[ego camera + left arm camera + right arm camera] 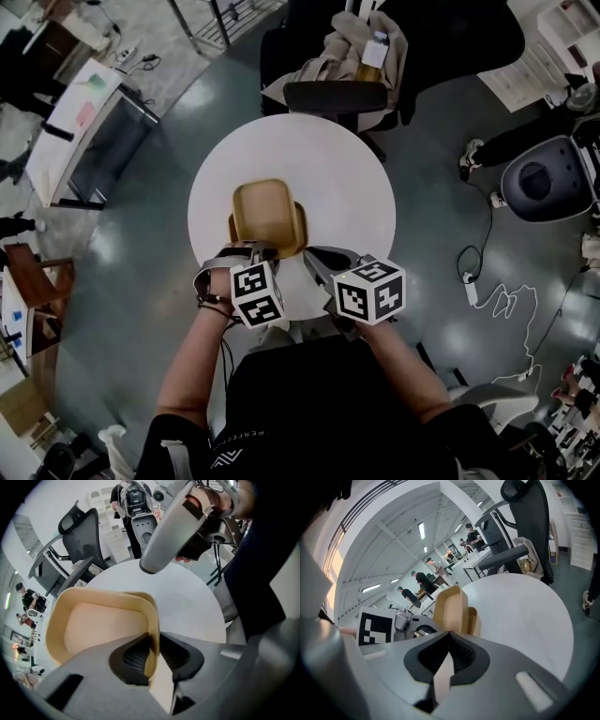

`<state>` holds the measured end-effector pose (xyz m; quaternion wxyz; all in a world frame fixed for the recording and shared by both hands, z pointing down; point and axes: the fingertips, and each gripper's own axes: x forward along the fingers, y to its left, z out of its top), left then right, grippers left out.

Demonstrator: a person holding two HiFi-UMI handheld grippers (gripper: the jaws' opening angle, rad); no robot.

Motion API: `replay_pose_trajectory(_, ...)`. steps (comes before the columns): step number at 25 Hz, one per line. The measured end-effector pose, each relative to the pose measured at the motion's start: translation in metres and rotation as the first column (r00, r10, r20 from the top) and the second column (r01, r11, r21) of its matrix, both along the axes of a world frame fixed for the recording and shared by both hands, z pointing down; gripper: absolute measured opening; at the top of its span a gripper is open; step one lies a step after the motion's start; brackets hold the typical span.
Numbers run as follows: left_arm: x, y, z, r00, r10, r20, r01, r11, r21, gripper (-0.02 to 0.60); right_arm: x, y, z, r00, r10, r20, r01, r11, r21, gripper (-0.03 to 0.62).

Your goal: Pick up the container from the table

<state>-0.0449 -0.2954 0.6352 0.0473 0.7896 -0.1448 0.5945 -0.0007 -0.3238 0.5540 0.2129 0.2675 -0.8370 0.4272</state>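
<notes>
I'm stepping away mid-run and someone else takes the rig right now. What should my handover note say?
Grippers: left tongs shut on the near-left wall of the container; right tongs shut on its near-right wall.
Where: container appears to sit on the round white table, toward the person's side.
Done: both grips set.
Left: lift it clear of the table.

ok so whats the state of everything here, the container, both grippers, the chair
tan container: no lid, empty, on the round table, near wall gripped
left gripper: shut on the container's wall
right gripper: shut on the container's wall
office chair: pulled up to the table's far side, beige cloth draped on it
</notes>
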Motion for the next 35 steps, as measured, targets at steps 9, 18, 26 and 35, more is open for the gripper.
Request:
replay_pose_trajectory(9, -0.007, -0.026, -0.03, 0.993, -0.084, -0.082, 0.094, 0.987, 0.133, 0.029, -0.004, -0.005, -0.001, 1.0, 0.015, -0.019, -0.015, 1.0, 0.011, -0.002)
replay_pose_trajectory(18, -0.004, -0.011, -0.061, 0.974, -0.176, -0.143, 0.206, 0.952, 0.227, 0.026, 0.007, 0.027, -0.016, 1.0, 0.007, -0.008, -0.007, 0.999, 0.054, -0.002)
replay_pose_trajectory(26, -0.012, 0.028, -0.096, 0.926, -0.281, -0.253, 0.343, 0.904, 0.253, 0.026, -0.002, 0.057, -0.03, 1.0, -0.015, 0.004, 0.015, 0.996, 0.091, -0.002)
replay_pose_trajectory(35, -0.031, 0.064, -0.117, 0.871, -0.345, -0.351, 0.437, 0.87, 0.229, 0.028, -0.028, 0.081, -0.048, 0.999, -0.034, 0.004, 0.034, 0.99, 0.14, -0.002)
